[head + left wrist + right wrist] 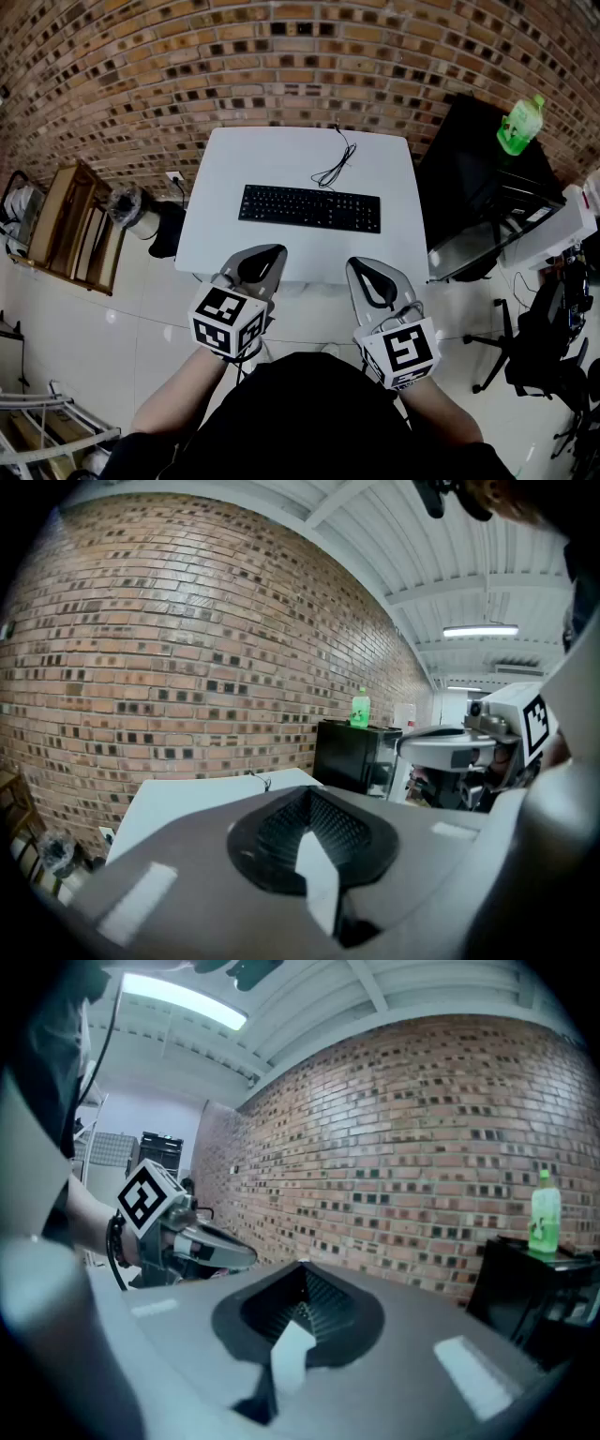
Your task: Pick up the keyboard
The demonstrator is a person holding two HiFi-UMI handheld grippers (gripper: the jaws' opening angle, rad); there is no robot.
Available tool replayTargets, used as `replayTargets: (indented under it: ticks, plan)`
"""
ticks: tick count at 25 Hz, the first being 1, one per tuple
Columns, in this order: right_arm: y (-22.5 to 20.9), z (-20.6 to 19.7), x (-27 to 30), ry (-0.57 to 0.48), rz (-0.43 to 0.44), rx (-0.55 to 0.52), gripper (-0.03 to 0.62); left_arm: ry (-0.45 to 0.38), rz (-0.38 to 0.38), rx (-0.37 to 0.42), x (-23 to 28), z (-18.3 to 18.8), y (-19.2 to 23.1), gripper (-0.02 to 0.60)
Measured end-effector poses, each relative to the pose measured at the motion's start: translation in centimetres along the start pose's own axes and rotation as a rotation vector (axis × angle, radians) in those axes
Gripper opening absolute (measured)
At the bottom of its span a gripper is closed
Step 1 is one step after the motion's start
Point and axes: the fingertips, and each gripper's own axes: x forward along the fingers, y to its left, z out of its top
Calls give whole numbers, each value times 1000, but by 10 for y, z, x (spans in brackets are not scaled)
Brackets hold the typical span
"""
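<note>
Head view: keyboard (309,207) on white counter (234,159); left hand-held gripper (270,251) and right hand-held gripper (362,264) nearby, jaws together, empty.

The table (281,150) has a smooth matt white top, and the keyboard (309,207) on it looks like matt black plastic. Behind the table the wall (281,56) is rough brick, and around the table the floor (122,319) is glossy pale tile. Right of the table, a glossy black cabinet (459,178) bears a translucent green plastic bottle (520,127).
</note>
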Motion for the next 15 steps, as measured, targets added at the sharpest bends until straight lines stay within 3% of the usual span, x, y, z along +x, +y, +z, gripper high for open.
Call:
replayTargets:
  ticks: [9, 15]
  plan:
    - [-20, -9, -15, 3, 54, -17, 2, 5, 55, -73, 17, -2, -3, 11]
    - [-30, -15, -20, 10, 90, -2, 2, 34, 91, -93, 28, -6, -2, 52]
